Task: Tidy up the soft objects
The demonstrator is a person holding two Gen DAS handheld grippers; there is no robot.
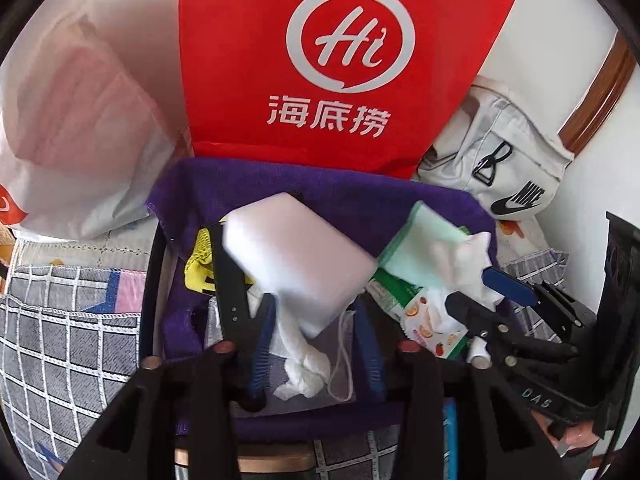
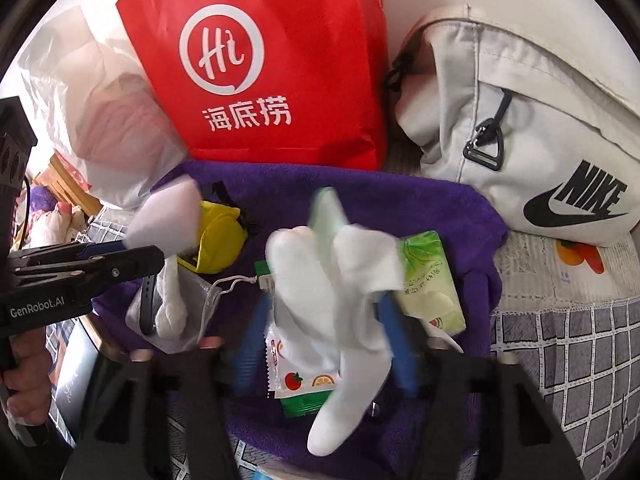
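Note:
A purple towel holds a pile of soft things. In the left wrist view a blurred white sponge block hangs just above my left gripper. Its blue pads stand apart and clear of the block. In the right wrist view a white cloth wrapped over a pale green pad droops between the spread fingers of my right gripper. The pads do not seem to press on it. Under it lie a fruit-print wipe packet and a green tissue pack.
A red paper bag stands behind the towel, a white plastic bag to its left and a white Nike bag to its right. A yellow item, a grey drawstring pouch and a crumpled tissue lie on the towel. Checked bedding surrounds it.

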